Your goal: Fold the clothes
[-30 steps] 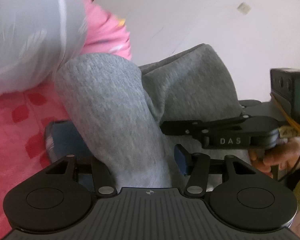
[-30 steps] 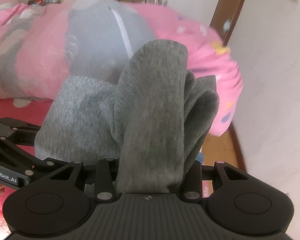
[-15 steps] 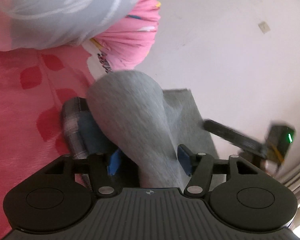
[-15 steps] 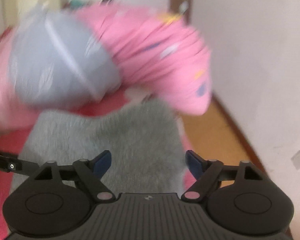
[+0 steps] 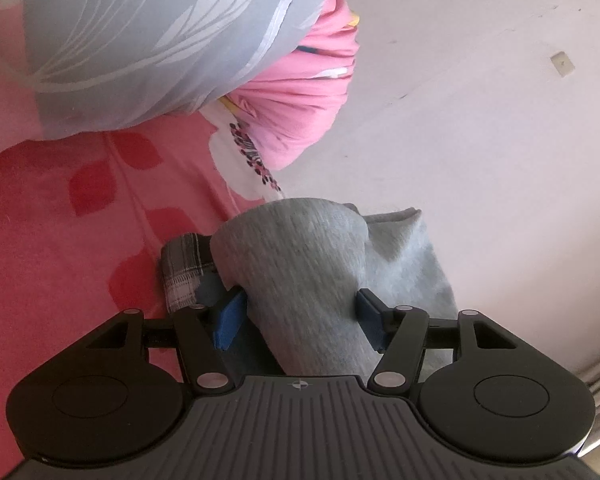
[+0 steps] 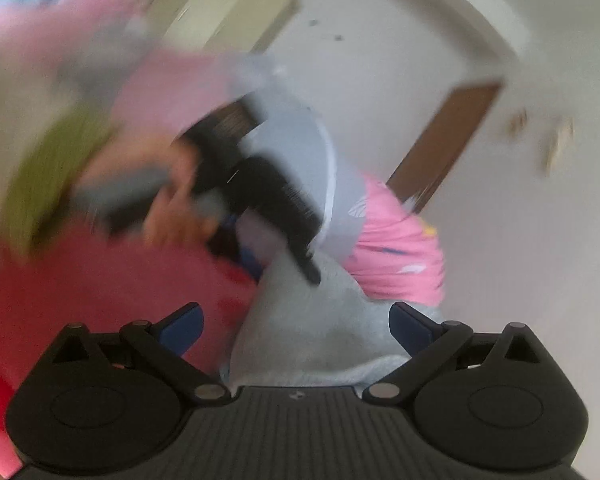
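Your left gripper [image 5: 298,312] pinches the grey sweatshirt [image 5: 312,280], bundled on the red bedsheet [image 5: 60,240]. Your right gripper [image 6: 296,320], jaws just opening, stands spread, holding nothing. Fold judged mostly done; release and tidying remain.

Each black gripper [image 5: 300,314] has blue pads [image 5: 230,316], silver screws, ribbed housing.

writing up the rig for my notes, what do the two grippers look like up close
Both look alike. The left gripper has a dark grey ribbed body with a small crosshair mark, two round black discs either side, black linkage arms with silver pivot pins, and blue pads on the fingers. The right gripper shows the same ribbed body, discs, silver pins and darker blue pads. No cables or sleeves are clearly visible.
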A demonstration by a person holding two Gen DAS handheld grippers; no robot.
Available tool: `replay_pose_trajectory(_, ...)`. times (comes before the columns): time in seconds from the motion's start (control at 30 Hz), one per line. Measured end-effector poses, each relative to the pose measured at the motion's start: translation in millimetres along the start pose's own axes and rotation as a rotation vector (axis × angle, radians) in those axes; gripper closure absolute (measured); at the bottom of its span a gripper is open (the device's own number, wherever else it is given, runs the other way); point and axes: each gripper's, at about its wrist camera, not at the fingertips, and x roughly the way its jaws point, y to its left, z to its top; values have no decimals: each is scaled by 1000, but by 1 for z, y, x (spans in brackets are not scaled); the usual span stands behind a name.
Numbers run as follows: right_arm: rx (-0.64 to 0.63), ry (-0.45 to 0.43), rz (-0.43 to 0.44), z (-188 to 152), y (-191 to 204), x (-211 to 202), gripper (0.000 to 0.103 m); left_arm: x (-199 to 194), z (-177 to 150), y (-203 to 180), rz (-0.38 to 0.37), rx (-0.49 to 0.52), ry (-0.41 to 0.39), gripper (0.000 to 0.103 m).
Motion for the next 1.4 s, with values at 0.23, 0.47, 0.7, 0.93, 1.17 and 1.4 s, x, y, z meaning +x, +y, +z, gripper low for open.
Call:
replay_pose_trajectory(0.23, -293, 64, -53, -8, 36, 25, 46, 4, 4, -4, 37, 51, 14, 53)
replay_pose_trajectory(0.47, -116, 64, -14, 1, 16, 18, 76, 3, 5, -10, 45, 65, 0, 63)
replay_pose_trajectory(0.7, -44, 13, -18, 24, 12, -3, 84, -18, 14, -20, 14, 101, -32, 68)
replay_pose_trajectory(0.93, -37, 49, -4, 11, 32, -1, 83, -11, -7, 9, 45, 95, -14, 55)
replay_pose_trajectory(1.17, 134, 11, 3, 15, 15, -35, 77, -54, -11, 2, 121, 175, -217, 42)
replay_pose_trajectory(1.4, 515, -81, -131, 11, -75, -22, 77, -38, -11, -39, 250, 361, -265, 42)
